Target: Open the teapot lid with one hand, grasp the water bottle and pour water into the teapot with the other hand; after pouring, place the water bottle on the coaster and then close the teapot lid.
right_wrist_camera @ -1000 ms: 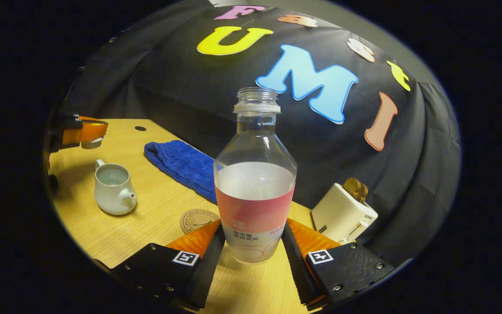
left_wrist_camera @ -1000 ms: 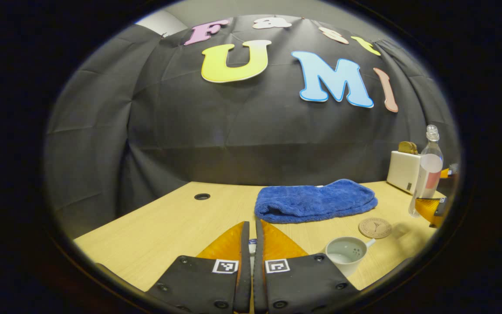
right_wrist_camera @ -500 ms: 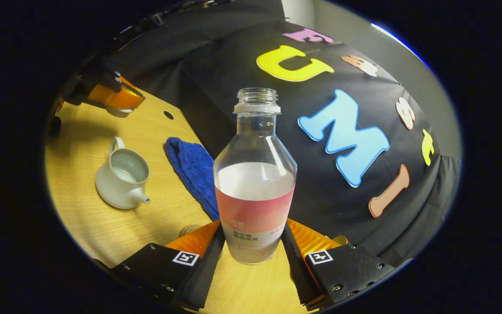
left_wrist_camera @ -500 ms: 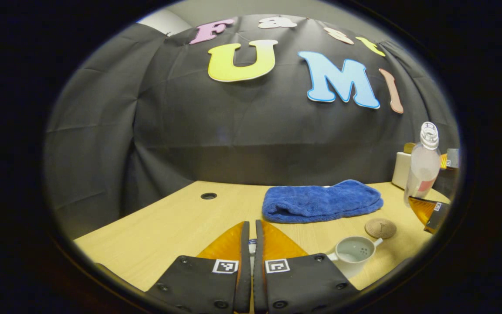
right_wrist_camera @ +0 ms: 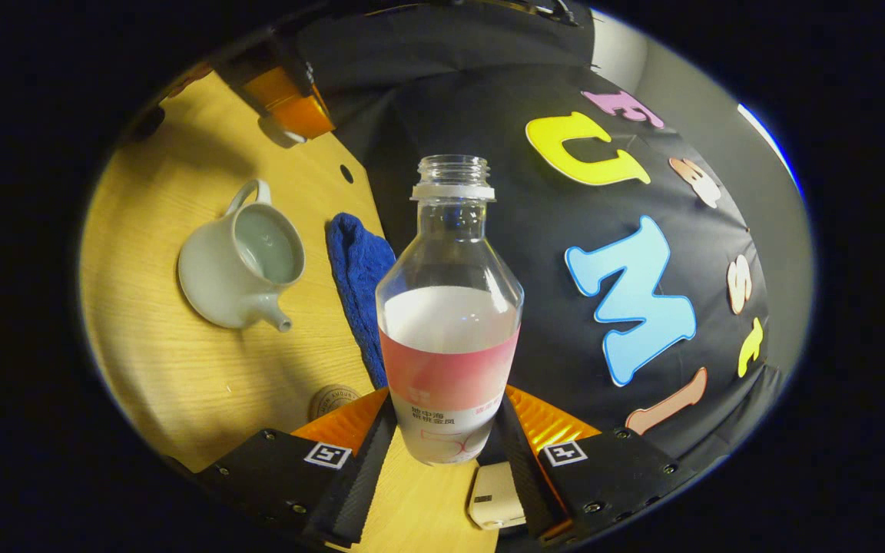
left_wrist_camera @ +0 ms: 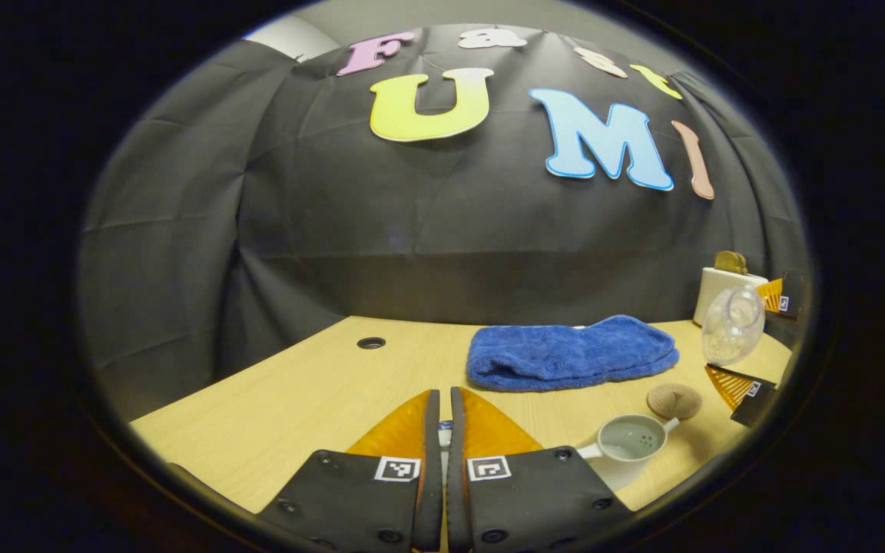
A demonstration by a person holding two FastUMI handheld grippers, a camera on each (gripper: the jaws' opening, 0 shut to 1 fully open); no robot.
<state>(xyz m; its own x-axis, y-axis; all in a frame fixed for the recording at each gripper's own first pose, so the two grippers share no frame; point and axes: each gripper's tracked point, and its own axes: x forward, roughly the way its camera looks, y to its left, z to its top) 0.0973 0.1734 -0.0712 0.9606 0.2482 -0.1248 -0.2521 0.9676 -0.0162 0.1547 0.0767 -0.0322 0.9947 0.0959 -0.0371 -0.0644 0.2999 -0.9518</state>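
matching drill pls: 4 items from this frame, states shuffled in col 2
1. water bottle
2. teapot
3. coaster
4. towel

a. bare, nothing resting on it
b. folded, at the back of the table
c. lid off, open top showing
d. uncapped, clamped in the right gripper

Pairs: 1-d, 2-c, 3-a, 4-b

Clear glossy plastic bottle (right_wrist_camera: 450, 307), glazed ceramic teapot (right_wrist_camera: 239, 265), fluffy cloth towel (left_wrist_camera: 569, 353), wood-grain table (left_wrist_camera: 296, 399)
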